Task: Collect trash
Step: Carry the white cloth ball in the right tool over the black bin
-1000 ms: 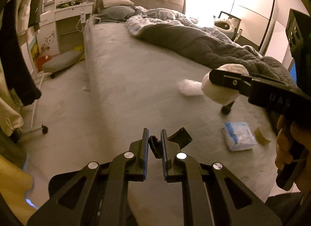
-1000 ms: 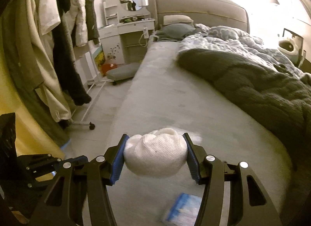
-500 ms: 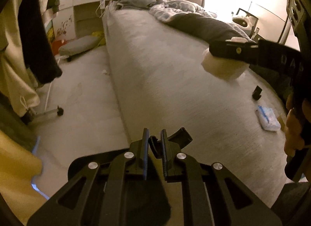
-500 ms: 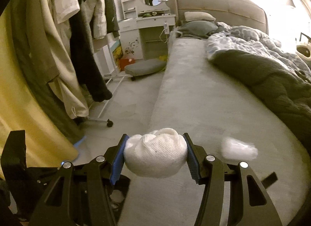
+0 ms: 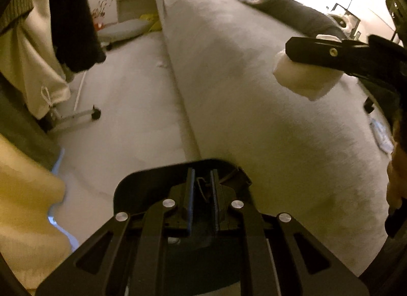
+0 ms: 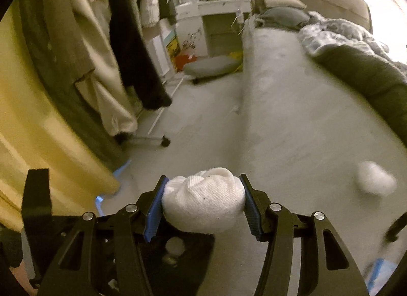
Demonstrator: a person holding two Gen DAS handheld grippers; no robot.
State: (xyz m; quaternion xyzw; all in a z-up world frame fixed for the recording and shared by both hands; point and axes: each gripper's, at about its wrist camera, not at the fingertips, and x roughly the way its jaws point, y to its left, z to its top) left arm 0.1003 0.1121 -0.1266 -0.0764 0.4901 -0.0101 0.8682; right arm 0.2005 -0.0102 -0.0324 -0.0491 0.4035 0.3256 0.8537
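My right gripper (image 6: 203,205) is shut on a white crumpled tissue wad (image 6: 203,207), held in the air above the open mouth of a black trash bag (image 6: 178,265); the wad also shows in the left wrist view (image 5: 302,79). My left gripper (image 5: 202,202) is shut on the rim of the black trash bag (image 5: 157,176) and holds it at the bed's near edge. A second white tissue wad (image 6: 376,179) lies on the grey bed (image 6: 305,118). A blue-and-white packet (image 6: 381,270) lies at the bed's lower right.
Clothes hang on a rolling rack (image 6: 114,54) at the left. A yellow cloth (image 6: 38,130) hangs near left. A white dresser (image 6: 211,8) and a grey cushion (image 6: 211,65) stand at the back. A dark blanket (image 6: 368,72) covers the bed's right side.
Both grippers have swung left and down toward the bed's edge and floor. The right gripper carried the tissue wad over the bag's mouth. The bag's opening now shows below the wad.
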